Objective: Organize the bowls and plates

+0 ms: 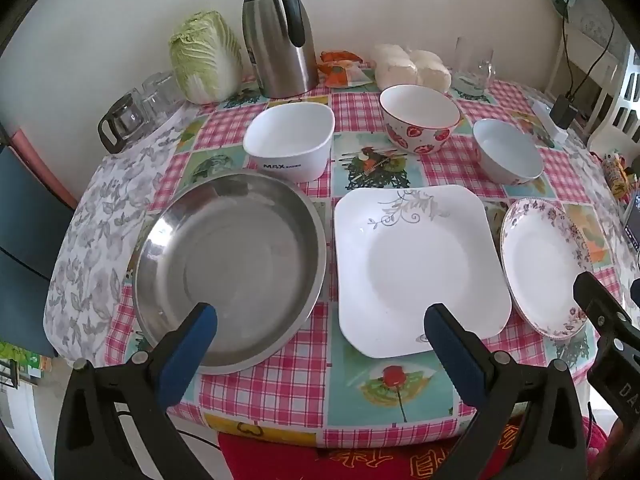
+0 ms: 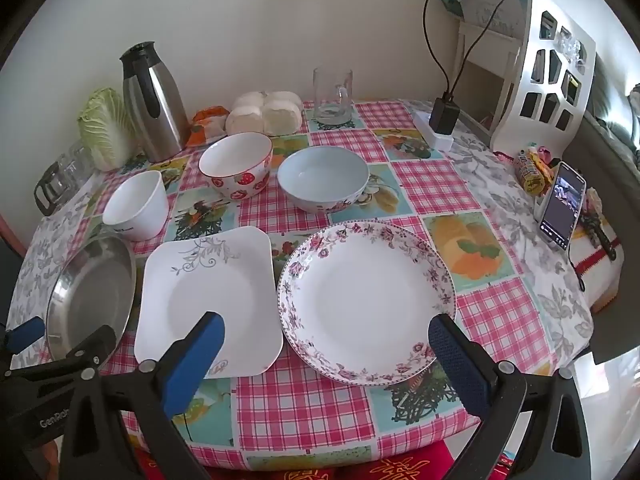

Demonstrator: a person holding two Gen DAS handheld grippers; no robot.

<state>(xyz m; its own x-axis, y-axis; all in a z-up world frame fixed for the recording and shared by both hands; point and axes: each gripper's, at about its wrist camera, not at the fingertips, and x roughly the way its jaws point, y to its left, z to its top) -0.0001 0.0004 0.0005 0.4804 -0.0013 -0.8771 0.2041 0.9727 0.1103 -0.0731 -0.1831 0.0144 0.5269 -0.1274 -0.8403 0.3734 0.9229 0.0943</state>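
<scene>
Checkered tablecloth [image 2: 304, 400], dishes laid out in two rows, probably for stacking: bowls [image 2: 323, 184] mid-frame, plates [image 2: 366, 300] lower down. Left gripper [image 1: 320, 320] and right gripper [image 2: 326, 332] hover spread wide, empty.

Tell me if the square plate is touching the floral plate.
Apart. In the right wrist view a strip of checked cloth shows between the square plate and the floral plate along their whole facing edges.
</scene>
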